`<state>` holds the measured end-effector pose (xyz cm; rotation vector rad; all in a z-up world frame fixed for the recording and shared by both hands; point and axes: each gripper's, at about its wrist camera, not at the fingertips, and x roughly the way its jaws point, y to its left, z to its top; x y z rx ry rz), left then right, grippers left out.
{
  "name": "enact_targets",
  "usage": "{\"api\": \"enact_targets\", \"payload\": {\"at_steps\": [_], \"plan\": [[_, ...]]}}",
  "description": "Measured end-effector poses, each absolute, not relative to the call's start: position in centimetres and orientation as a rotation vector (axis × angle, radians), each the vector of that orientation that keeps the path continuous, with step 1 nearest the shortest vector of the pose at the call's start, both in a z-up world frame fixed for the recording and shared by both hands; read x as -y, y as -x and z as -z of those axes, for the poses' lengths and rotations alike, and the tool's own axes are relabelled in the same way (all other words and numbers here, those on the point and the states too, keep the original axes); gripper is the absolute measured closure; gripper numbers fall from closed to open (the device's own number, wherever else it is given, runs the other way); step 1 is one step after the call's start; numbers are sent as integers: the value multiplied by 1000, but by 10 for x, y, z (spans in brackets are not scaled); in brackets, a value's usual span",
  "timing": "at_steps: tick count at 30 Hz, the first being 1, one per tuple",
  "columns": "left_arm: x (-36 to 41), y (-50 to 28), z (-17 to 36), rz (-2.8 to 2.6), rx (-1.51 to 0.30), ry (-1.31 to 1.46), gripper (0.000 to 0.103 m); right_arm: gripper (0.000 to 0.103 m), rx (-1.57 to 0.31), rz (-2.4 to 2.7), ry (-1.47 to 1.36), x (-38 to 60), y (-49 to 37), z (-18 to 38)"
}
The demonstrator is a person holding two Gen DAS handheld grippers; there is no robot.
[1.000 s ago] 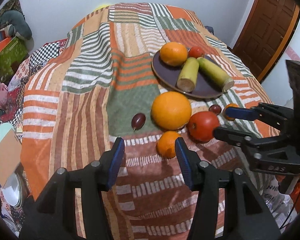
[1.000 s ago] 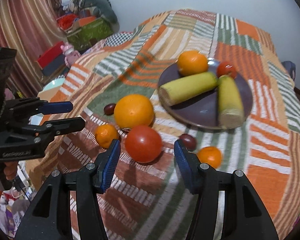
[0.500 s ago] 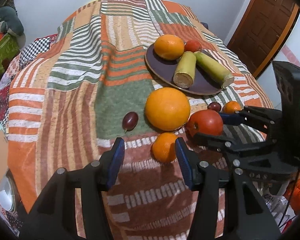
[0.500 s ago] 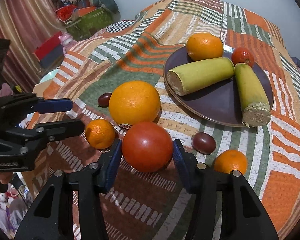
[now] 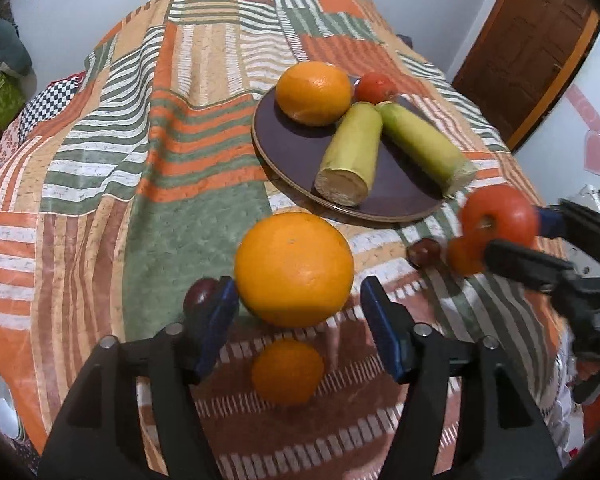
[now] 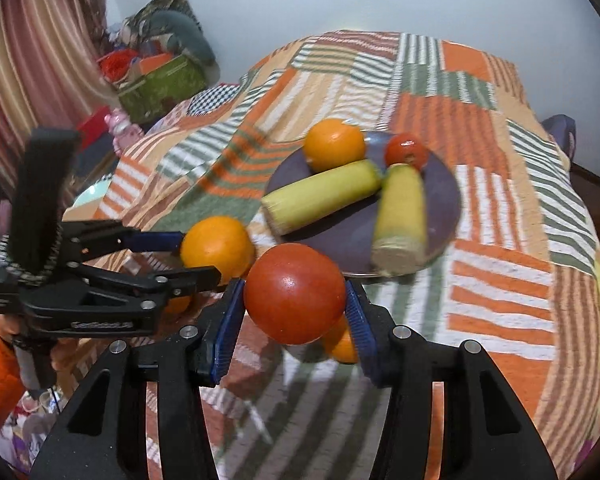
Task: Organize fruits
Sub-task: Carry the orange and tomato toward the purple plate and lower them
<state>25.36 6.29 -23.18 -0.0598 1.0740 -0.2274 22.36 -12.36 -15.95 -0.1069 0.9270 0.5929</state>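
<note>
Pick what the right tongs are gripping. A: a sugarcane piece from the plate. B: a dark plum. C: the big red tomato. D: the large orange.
C: in the right wrist view the right tongs are shut on the big red tomato, both blue pads against its sides.

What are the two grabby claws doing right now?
Left gripper: open, its fingers on either side of the big orange, not clearly squeezing it.
Right gripper: shut on the red tomato, lifted off the cloth.

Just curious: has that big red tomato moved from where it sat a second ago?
Yes. The tomato is up off the cloth in the right gripper, nearer the plate.
</note>
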Motion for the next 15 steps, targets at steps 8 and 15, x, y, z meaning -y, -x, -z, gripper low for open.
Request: {"api": "enact_targets", "payload": {"at_steps": [8, 15], "plan": [[-59, -268, 244, 200, -1080, 15, 36, 56, -927, -562, 71, 143, -233, 160], [-55, -268, 241, 187, -1068, 6, 38, 56, -922, -555, 42, 153, -231, 159]]}}
